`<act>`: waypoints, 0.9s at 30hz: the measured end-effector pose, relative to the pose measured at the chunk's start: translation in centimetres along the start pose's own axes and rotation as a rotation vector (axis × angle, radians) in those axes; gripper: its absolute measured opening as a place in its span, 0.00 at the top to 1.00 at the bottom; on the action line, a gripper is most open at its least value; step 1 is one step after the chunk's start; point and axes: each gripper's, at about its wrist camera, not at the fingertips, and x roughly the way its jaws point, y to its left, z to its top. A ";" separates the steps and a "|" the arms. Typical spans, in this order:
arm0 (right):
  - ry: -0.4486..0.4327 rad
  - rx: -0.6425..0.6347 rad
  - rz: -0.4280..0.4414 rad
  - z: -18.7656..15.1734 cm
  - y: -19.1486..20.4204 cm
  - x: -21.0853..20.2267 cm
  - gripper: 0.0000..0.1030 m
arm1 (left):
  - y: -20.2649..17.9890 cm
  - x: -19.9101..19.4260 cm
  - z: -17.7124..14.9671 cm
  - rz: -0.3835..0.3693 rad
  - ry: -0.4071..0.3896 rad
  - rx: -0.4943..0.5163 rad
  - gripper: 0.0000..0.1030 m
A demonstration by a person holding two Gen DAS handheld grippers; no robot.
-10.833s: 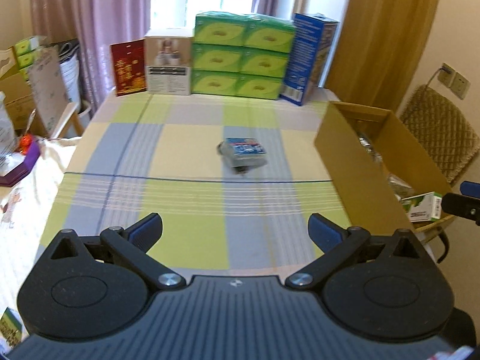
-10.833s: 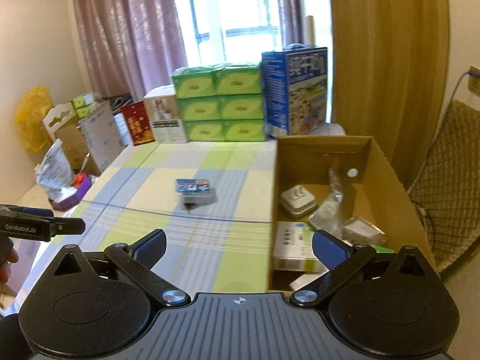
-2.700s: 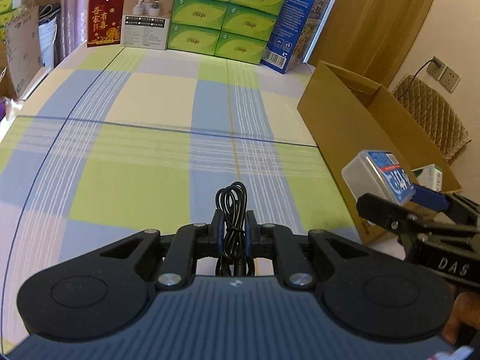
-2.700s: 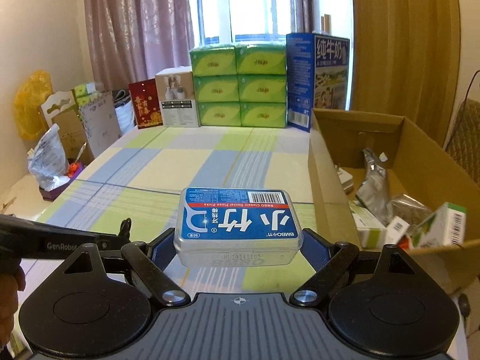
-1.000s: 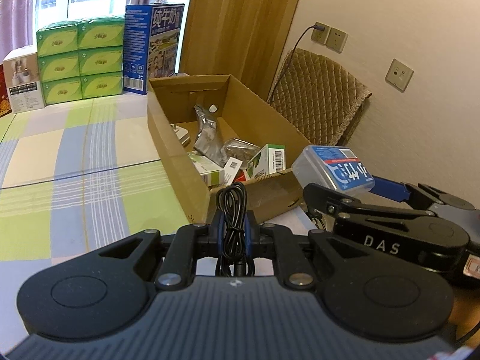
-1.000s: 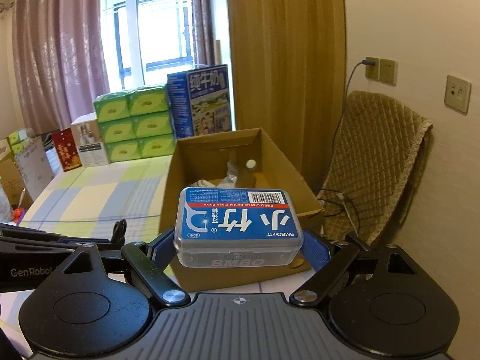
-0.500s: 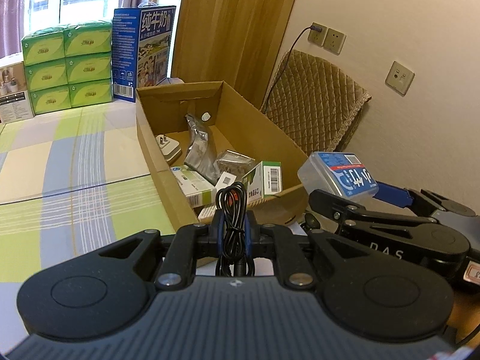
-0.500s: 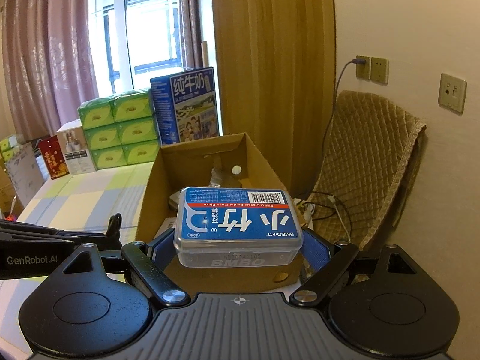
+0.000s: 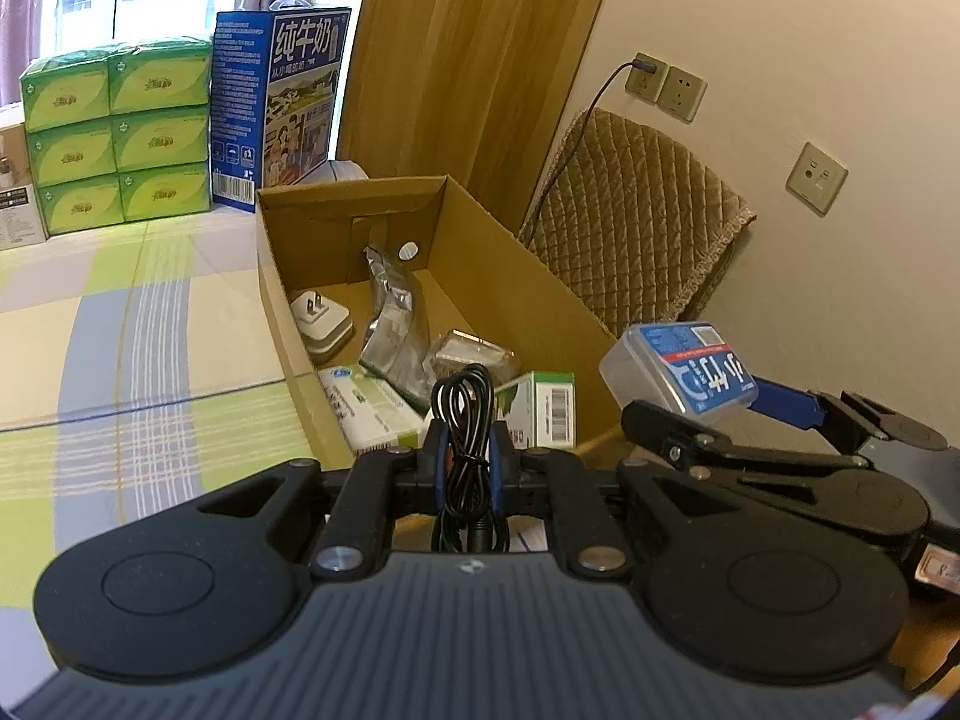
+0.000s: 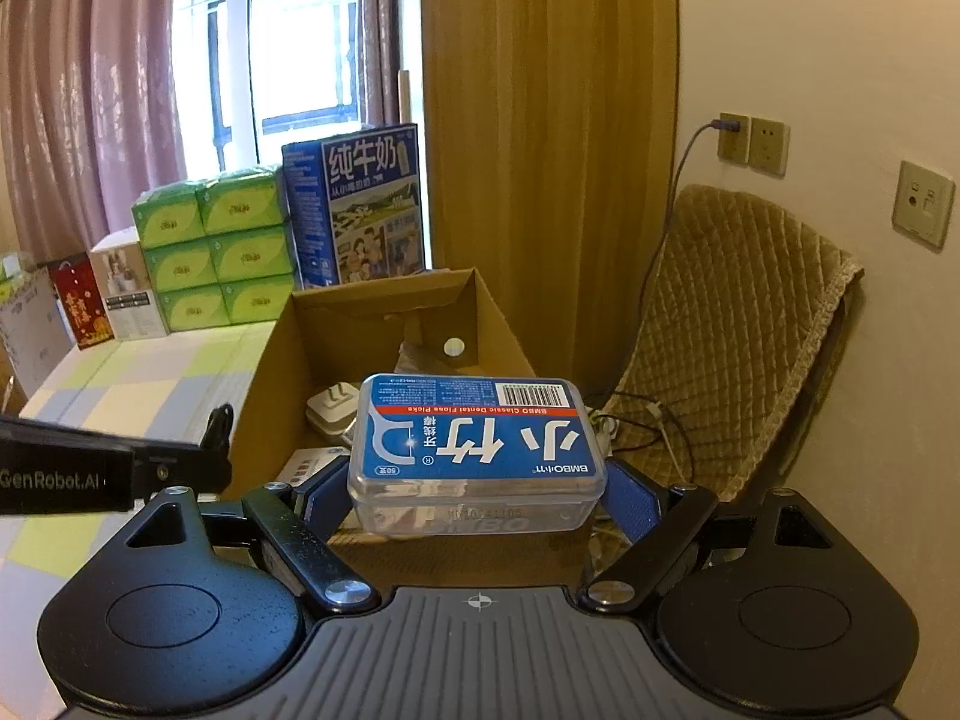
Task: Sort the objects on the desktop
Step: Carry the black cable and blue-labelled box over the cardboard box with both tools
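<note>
I've swung both tools off the checked tablecloth (image 9: 138, 324) and up to the near end of the cardboard box (image 9: 480, 228), which already holds a white plug adapter (image 9: 321, 318), foil packets and small cartons, so what lay on the desk a few seconds ago is now poised for dropping in. My right gripper (image 10: 477, 498) has its jaws clamped on the clear floss-pick case (image 10: 477, 444), which I think sits just short of the box's near wall, though the fisheye makes that hard to judge. My left gripper (image 9: 467, 468) is pinched tight on the coiled black cable (image 9: 463, 414) above the cartons at the box's near end.
</note>
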 end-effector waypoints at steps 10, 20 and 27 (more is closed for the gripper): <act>0.034 -0.079 -0.008 1.3 -0.1 3.6 0.18 | 0.8 3.6 2.2 0.023 0.023 0.025 0.91; 0.058 -0.099 0.004 2.2 -0.3 5.7 0.18 | 1.1 5.7 3.6 0.025 0.045 0.036 0.91; 0.057 -0.107 0.005 2.9 -0.6 6.7 0.18 | 1.6 6.4 4.2 0.028 0.057 0.033 0.91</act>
